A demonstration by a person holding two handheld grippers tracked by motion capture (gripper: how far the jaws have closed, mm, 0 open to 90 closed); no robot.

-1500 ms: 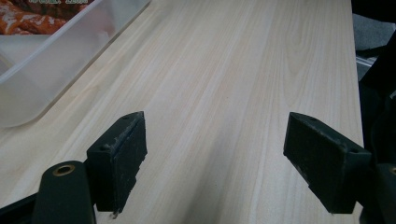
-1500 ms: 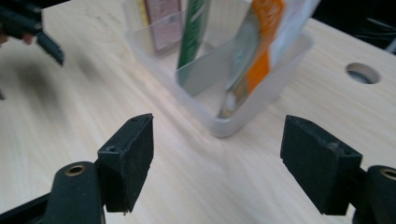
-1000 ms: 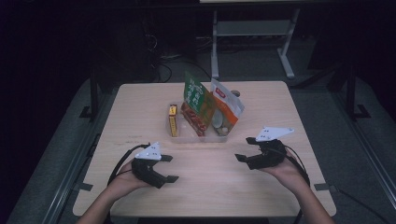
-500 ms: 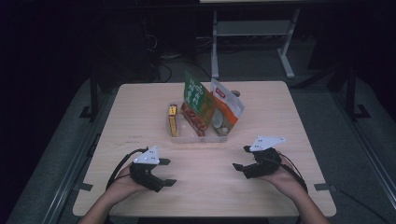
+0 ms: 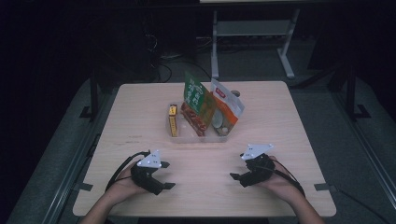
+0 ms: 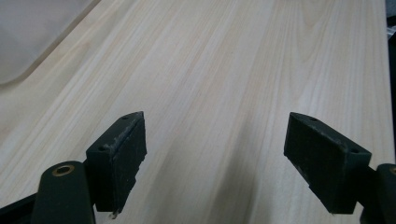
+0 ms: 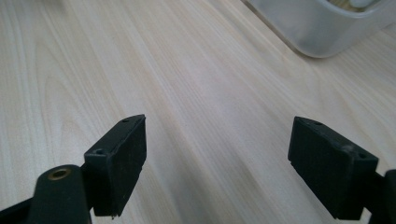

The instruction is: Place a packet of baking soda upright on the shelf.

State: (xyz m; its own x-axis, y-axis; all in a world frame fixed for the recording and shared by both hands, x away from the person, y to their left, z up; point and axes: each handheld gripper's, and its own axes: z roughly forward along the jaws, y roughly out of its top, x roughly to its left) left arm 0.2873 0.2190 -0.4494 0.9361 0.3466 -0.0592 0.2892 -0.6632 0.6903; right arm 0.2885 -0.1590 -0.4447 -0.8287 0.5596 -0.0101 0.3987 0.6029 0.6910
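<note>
- High view: left gripper point(image 5: 169, 181) at table's point(image 5: 140, 116) 7 o'clock, jaws wide apart, holding nothing.
- Clear tray point(image 5: 219, 137) of snack packets point(image 5: 198, 98) at centre, toward 12 o'clock.
- Right gripper point(image 5: 237, 178) at 5 o'clock, jaws spread wide, nothing between.

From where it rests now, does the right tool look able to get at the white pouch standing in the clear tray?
Probably yes. The right tool is open near the table's front edge, and only bare tabletop lies between it and the clear tray. The white pouch stands at the tray's right end, on that tool's side.
</note>
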